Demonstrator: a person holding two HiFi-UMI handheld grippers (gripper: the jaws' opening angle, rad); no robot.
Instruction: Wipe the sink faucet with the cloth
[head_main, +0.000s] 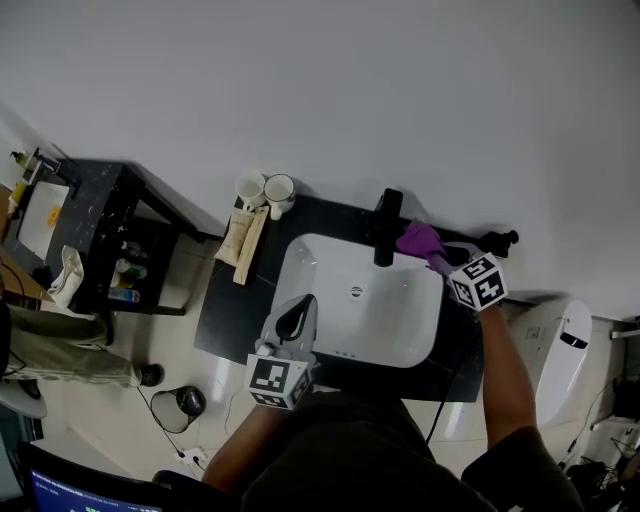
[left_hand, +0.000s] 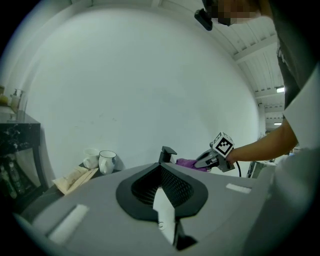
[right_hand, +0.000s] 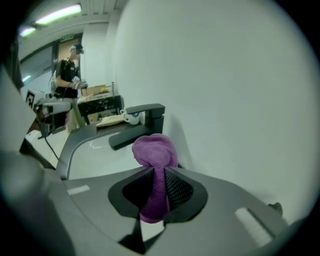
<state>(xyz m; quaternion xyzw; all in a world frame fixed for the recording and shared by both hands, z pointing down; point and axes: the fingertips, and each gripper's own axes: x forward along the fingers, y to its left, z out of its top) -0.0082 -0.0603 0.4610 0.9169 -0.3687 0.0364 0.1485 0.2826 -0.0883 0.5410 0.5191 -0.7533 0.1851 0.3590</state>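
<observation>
The black faucet (head_main: 385, 228) stands at the back rim of the white sink (head_main: 322, 262). My right gripper (head_main: 437, 262) is shut on a bunched purple cloth (head_main: 420, 240), which sits just right of the faucet's base; whether they touch is unclear. In the right gripper view the cloth (right_hand: 155, 150) bulges out past the jaws, with the faucet (right_hand: 145, 120) close behind it. My left gripper (head_main: 294, 322) hovers over the sink's front left rim, shut and holding nothing. From the left gripper view, the faucet (left_hand: 167, 154) and cloth (left_hand: 187, 162) lie beyond its closed tips (left_hand: 161, 169).
Two white mugs (head_main: 266, 189) and a tan packet (head_main: 241, 240) sit on the black counter (head_main: 225, 310) left of the sink. A black shelf unit (head_main: 95, 235) stands further left, a white toilet (head_main: 555, 350) to the right. The wall is right behind the faucet.
</observation>
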